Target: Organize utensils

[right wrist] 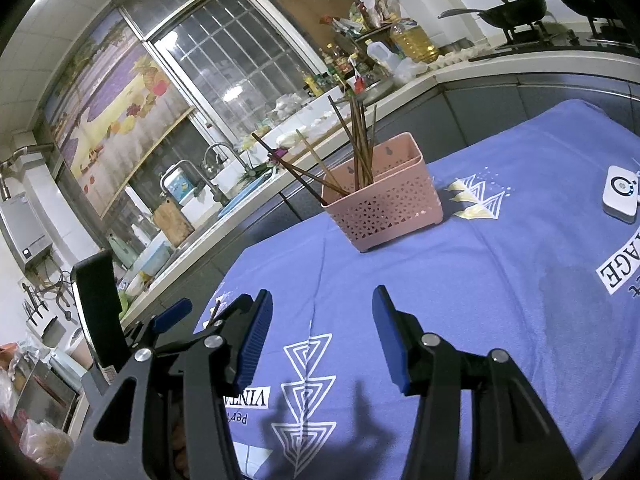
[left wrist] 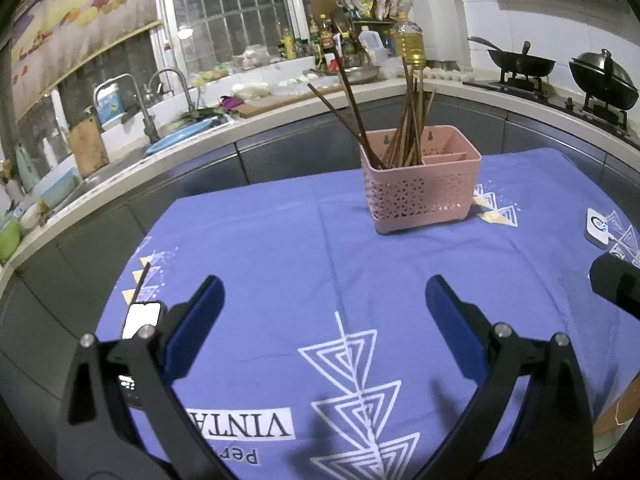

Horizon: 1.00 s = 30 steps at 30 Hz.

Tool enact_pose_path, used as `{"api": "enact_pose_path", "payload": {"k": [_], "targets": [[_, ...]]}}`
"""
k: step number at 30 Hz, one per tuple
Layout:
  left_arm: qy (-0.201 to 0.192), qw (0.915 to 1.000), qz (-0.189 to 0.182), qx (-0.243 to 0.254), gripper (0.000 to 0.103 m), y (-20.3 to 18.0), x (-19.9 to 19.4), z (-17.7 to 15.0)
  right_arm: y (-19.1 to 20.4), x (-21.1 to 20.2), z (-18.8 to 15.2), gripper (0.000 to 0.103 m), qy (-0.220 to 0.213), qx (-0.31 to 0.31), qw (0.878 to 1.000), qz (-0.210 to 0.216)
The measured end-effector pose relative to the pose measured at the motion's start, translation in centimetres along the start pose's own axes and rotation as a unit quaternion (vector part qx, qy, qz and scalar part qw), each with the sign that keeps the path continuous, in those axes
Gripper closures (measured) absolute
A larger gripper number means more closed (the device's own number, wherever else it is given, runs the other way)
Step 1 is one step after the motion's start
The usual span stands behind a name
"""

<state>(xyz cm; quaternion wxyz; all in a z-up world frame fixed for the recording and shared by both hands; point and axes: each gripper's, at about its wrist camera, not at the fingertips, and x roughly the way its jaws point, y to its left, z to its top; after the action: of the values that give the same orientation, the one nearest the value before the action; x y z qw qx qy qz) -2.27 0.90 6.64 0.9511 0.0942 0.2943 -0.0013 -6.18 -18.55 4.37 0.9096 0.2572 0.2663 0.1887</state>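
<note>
One basket, a bundle of chopsticks, one loose stick.

On the blue tablecloth: one pink basket near its far edge, chopsticks inside too crowded to count, one lone chopstick at the left edge, one white device at the right edge.

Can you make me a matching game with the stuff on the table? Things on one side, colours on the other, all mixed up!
Things:
1. basket
2. chopsticks
3. tablecloth
4. little gadget at the table's edge

Colours:
A. blue-purple
B. white
C. pink
D. brown

Pairs: 1-C, 2-D, 3-A, 4-B
</note>
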Motion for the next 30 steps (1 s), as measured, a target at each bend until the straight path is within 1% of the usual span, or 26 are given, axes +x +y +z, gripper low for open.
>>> {"api": "enact_pose_path", "payload": {"k": [20, 26, 30], "targets": [[0.001, 0.9999, -0.008, -0.009, 0.006, 0.03, 0.09, -0.17, 0.46, 0.13, -0.41, 0.050, 0.006, -0.001, 1.000, 0.000], [0.013, 0.9996, -0.017, -0.019, 0.006, -0.30, 0.35, 0.19, 0.56, 0.08, -0.46, 0.050, 0.006, 0.000, 1.000, -0.001], [0.011, 0.9996, -0.015, -0.019, 0.006, -0.37, 0.08, 0.07, 0.58, 0.10, -0.38, 0.050, 0.006, 0.000, 1.000, -0.001]]}}
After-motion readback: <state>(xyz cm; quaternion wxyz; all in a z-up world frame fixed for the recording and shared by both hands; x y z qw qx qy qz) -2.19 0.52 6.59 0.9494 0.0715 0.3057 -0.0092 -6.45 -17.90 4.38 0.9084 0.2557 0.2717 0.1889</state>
